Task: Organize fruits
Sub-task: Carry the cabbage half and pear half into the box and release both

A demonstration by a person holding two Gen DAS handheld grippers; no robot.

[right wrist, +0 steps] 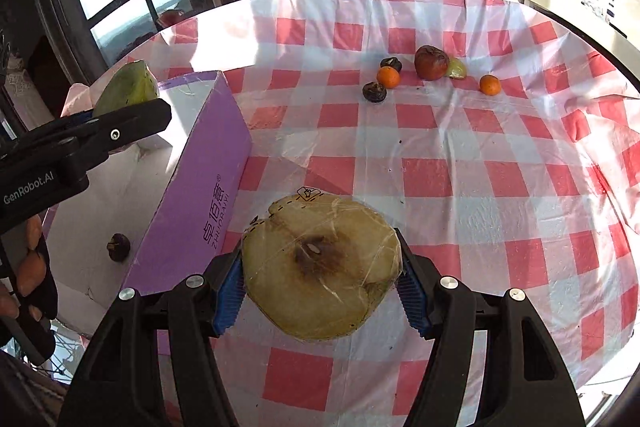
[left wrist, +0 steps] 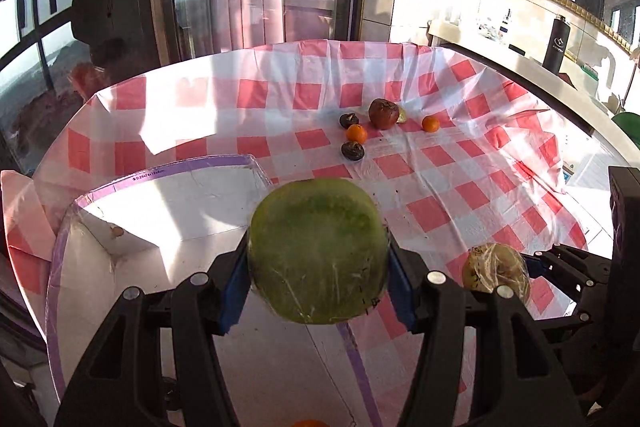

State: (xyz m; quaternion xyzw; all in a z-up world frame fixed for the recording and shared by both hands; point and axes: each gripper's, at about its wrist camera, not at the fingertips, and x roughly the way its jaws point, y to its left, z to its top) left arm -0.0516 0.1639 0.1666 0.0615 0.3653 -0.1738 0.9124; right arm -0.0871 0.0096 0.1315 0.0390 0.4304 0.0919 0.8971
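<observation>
My left gripper (left wrist: 318, 259) is shut on a green film-wrapped fruit half (left wrist: 316, 223), held above the near corner of a white box with a purple rim (left wrist: 192, 167). My right gripper (right wrist: 320, 263) is shut on a yellowish wrapped fruit half with a brown core (right wrist: 320, 291), over the cloth beside the box's purple wall (right wrist: 208, 187). A dark fruit (right wrist: 118, 247) lies inside the box. On the far cloth lie a dark red fruit (right wrist: 431, 62), two oranges (right wrist: 388, 77) (right wrist: 490, 85) and two dark round fruits (right wrist: 374, 92) (right wrist: 391, 63).
A red-and-white checked cloth (right wrist: 460, 179) covers the round table. A pale yellow-green piece (right wrist: 456, 69) rests behind the red fruit. A black bottle (left wrist: 557, 45) stands on a counter at the right. Windows lie beyond the table's far edge.
</observation>
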